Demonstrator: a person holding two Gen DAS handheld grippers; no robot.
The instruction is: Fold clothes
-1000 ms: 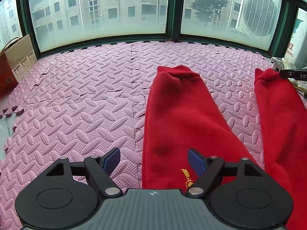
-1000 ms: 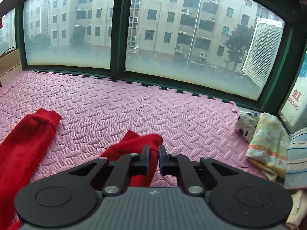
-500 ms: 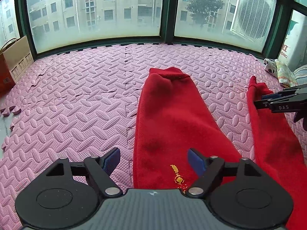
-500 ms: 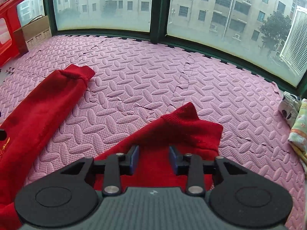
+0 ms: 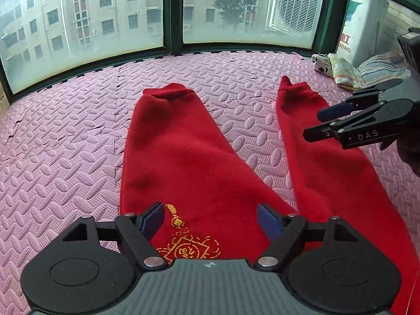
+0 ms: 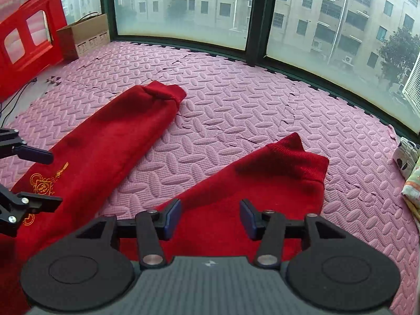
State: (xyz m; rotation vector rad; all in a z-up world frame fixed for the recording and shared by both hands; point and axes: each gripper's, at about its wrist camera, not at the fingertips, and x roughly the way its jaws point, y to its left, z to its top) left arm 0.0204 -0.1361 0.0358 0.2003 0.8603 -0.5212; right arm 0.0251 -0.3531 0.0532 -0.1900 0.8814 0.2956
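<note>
The left gripper (image 5: 211,220) hangs low at the bottom centre of its own view, its blue-padded fingers spread wide and holding nothing, above the gold embroidery (image 5: 187,246) on a pair of red fleece trousers (image 5: 181,162). The right gripper (image 6: 210,219) is likewise spread wide and empty over the other trouser leg (image 6: 257,183); in the left view it shows at the right edge.

The trousers lie flat on the pink foam puzzle mat (image 5: 65,136), the two legs splayed in a V. In the left view each leg's long axis runs from the bottom of the frame upward, cuffs pointing toward the window (image 5: 105,15); one cuff sits at upper centre, the other at upper right, with bare mat between them. The waist end is hidden under the grippers.

My reading is that the garment is spread out, legs not yet laid together, and neither tool has a grip. Bringing one leg over the other would call for a pinch on a cuff or an outer seam, then a sideways carry. Other folded cloths (image 5: 351,71) sit at the far right.
</note>
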